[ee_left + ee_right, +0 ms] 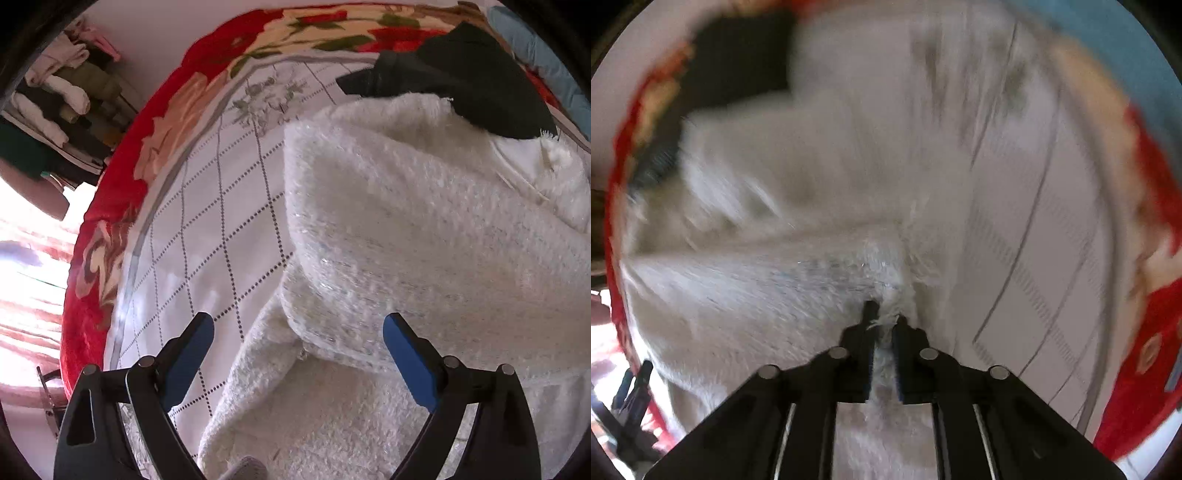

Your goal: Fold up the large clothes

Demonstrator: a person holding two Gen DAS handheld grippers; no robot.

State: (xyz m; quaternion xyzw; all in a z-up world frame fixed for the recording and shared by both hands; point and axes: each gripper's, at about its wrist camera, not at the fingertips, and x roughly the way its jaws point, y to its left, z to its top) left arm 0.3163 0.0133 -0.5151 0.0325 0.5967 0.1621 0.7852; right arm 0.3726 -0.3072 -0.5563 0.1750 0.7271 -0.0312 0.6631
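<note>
Left tool point(298, 328) gapes wide w/ nothing held above fluffy white sweater point(424, 229); only blurred right view shows right tool point(884, 314) pinching its shaggy edge.

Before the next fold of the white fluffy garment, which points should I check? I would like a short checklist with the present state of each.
1. Right gripper shut on the white fluffy garment: ok, fabric sits between its fingers.
2. Left gripper open and free: ok, nothing between its fingers.
3. Left gripper above the garment's edge, ready to pinch: ok.
4. Black garment off the white one: not ok, it overlaps the far edge.
5. Bedsheet beside the garment is bare for laying the fold: ok.
6. Right grip depth: cannot tell, the right wrist view is blurred.
</note>
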